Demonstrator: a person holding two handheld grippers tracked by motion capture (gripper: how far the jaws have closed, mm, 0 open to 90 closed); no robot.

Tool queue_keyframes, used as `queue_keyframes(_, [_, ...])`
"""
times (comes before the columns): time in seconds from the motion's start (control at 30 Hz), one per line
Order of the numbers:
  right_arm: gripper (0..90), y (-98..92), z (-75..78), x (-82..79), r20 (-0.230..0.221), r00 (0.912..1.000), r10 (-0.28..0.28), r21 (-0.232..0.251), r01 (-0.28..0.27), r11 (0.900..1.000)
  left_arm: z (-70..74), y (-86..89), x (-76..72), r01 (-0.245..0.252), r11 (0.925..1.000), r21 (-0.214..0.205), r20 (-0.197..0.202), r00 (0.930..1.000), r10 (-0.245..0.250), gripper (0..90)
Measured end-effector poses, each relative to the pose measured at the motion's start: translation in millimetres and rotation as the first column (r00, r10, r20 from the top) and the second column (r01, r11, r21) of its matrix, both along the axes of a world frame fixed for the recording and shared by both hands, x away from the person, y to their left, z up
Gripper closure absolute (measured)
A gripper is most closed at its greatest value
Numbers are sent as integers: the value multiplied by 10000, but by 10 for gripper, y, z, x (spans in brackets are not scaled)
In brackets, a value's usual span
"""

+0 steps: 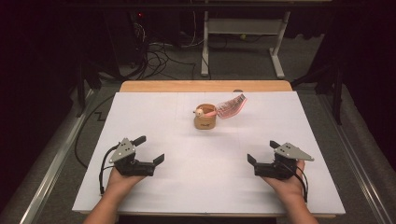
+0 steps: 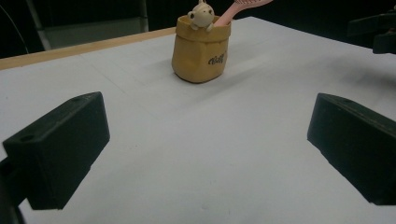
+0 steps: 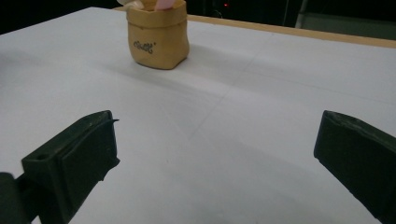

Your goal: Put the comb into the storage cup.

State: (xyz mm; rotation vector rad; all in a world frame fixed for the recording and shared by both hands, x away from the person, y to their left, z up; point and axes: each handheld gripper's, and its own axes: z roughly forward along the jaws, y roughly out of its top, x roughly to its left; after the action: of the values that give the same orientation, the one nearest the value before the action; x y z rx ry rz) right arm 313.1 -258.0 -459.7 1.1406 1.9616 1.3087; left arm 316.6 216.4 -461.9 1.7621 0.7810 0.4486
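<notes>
A white worktop with a wooden strip along its far edge stands in a dark room. Beyond it lie a grey floor, tangled cables at eleven o'clock and a white table frame at twelve.

There is one tan pouch-shaped holder, just past the worktop's centre toward twelve o'clock, upright, with dark script on its front. One small cream figure peeks over its rim. One pink comb stands in the holder and leans out toward two o'clock, its toothed end over the worktop.

There are two tongs. The left tongs sit at seven o'clock, held in the person's left hand, which rests on the worktop's near edge. The jaws are spread wide and hold nothing, aimed toward the holder and well apart from it. The right tongs sit at five o'clock in the right hand, posed in mirror fashion. Their jaws are likewise wide apart and hold nothing, well short of the holder.
</notes>
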Motion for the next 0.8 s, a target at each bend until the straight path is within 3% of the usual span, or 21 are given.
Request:
queue_keyframes(0.3, [3,-333,-30,-231,250,9973,-686,304,679,9972,18,4,-24,93,9999,82,29,10000,-93,0])
queue_keyframes(0.5, [3,-385,10,-254,583,9951,-797,589,763,9953,4,-50,-21,195,9998,10,-133,9997,-195,0])
queue_keyframes(0.63, [3,-398,-21,-245,515,9966,-636,438,614,9972,-3,-105,-36,280,9996,80,-167,9995,-278,0])
queue_keyframes(0.8, [3,-406,-17,-245,555,9965,-621,639,586,9962,-11,-143,-54,337,9993,181,-156,9993,-334,0])
